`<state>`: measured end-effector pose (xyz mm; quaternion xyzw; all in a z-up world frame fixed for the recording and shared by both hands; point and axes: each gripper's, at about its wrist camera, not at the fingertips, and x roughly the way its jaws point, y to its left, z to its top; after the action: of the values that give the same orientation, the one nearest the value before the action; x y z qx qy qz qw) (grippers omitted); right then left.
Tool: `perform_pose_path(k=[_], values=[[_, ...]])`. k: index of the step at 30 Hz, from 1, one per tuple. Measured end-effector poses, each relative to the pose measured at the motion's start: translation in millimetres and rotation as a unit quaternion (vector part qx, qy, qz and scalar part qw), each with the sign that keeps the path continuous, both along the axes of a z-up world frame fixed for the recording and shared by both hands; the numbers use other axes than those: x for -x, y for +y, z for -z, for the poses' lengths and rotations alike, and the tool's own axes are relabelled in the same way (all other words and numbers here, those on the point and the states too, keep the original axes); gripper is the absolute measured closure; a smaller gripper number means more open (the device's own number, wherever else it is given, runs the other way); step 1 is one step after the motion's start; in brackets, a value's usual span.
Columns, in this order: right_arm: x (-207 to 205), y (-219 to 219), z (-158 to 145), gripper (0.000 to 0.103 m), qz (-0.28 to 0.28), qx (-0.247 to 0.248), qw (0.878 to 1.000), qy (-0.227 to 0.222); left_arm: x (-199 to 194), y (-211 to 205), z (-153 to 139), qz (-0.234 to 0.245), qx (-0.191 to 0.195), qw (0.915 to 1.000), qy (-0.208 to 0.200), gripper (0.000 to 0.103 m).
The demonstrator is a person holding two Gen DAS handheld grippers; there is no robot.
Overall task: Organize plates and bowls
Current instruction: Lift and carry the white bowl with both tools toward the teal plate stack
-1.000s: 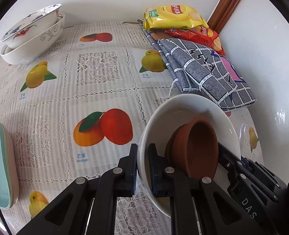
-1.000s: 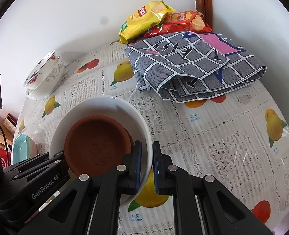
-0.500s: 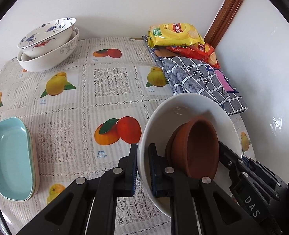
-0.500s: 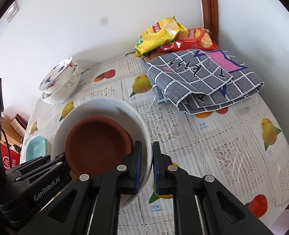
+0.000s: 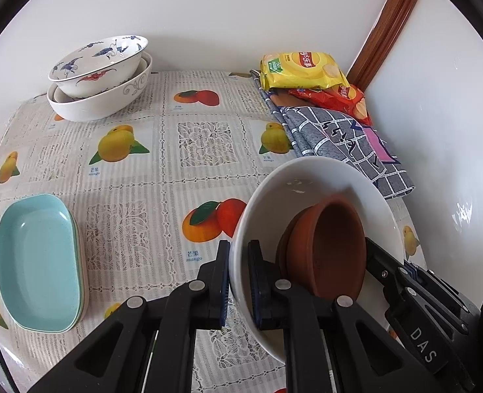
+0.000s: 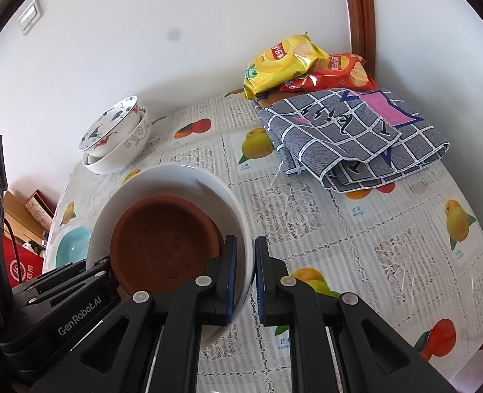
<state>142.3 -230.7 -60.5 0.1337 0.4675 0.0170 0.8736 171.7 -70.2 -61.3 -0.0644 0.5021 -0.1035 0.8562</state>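
- Left gripper (image 5: 238, 281): jaws nearly closed, pinching the near rim of the white bowl (image 5: 310, 177); one finger inside the rim, one outside.
- Right gripper (image 6: 244, 278): jaws likewise nearly closed, clamping the opposite rim of the same white bowl (image 6: 182, 177).
- White bowl: held between the two grippers, tilted, raised above the tablecloth (image 5: 136, 180).
- Brown clay bowls (image 5: 326, 245): nested inside the white bowl, leaning against its lower wall.
- Turquoise oval dishes (image 5: 35, 262): stacked at the table's left edge, well apart from the held bowl.
- Patterned porcelain bowls (image 5: 100, 75): stacked at the far left corner, against the wall.
- Grey checked cloth (image 6: 356, 137): folded, at the far right side of the table.
- Yellow chip bag (image 6: 280, 62) and red chip bag (image 6: 336, 72): lying behind the cloth, in the corner.
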Motion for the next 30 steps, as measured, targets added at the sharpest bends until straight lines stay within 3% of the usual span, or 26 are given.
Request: perform_pose_path(k=[30], values=[[-3.0, 41.3, -17.3, 0.093, -0.022, -0.002, 1.000, -0.016, 4.5, 45.9, -16.3, -0.024, 0.010, 0.9996, -0.013, 0.092]])
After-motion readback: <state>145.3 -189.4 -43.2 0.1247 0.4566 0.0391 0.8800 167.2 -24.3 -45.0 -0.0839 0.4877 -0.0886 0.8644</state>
